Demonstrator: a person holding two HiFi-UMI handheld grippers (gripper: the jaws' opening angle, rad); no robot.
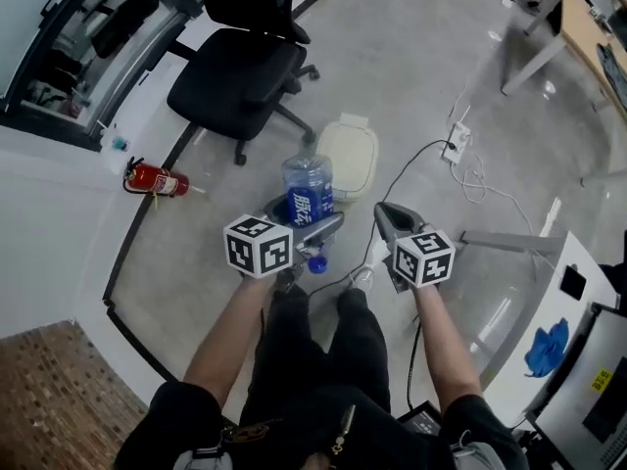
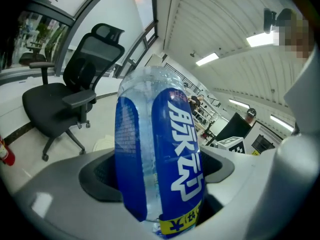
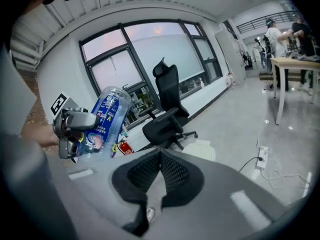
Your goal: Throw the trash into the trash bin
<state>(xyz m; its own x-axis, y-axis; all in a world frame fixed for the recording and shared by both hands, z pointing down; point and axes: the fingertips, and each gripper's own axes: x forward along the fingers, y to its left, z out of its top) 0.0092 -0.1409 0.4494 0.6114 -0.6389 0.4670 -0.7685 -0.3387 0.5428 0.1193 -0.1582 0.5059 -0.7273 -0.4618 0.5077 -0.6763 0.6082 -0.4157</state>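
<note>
The left hand-held gripper (image 1: 313, 231) clamps the water bottle (image 1: 308, 190); the right hand-held gripper (image 1: 384, 211) is clenched empty. The seemingly lidded trash bin (image 1: 349, 157) mid-frame could deflect a drop.

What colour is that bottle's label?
Blue label with white characters; clearest in left gripper view.

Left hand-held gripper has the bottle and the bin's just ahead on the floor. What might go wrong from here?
The trash bin has a lid that looks shut, so a released plastic bottle may bounce off and roll toward the office chair. The left hand-held gripper clamps the bottle near its cap end with most of the body sticking out; it could pivot or slip. A cable and power strip lie right of the bin: a trip hazard.
</note>
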